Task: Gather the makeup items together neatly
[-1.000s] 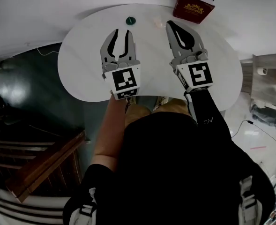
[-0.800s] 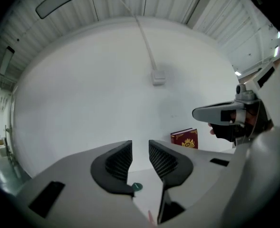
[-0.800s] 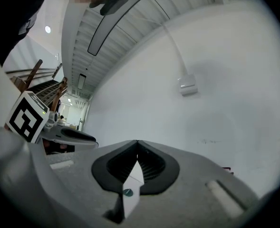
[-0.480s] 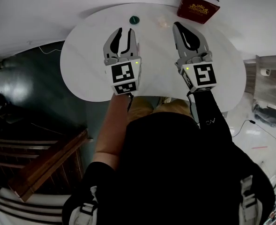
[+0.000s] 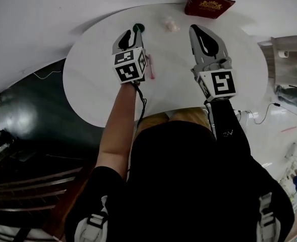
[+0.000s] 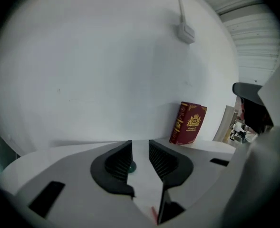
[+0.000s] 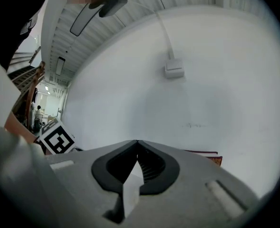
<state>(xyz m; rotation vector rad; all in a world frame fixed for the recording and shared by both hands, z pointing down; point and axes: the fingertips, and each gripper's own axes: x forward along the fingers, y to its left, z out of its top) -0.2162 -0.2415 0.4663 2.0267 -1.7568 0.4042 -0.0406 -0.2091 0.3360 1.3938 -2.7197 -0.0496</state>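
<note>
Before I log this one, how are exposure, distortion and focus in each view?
Head view: fisheye bows the white table rim; the floor at lower left is nearly black. Left gripper view: dark round vignette, red book sharp. Right gripper view: same vignette, wall evenly lit, no glare.

One white worktop [image 5: 87,84] bears three small makeup items (no two alike): one green disc [image 5: 139,27], one pale pink lump [image 5: 171,24] and one slim pink stick [image 5: 151,67]. There is one red book [image 5: 209,1]. Two grippers are in view, one left gripper [image 5: 130,34] and one right gripper [image 5: 196,28], each with two fingers [image 5: 122,39].
</note>
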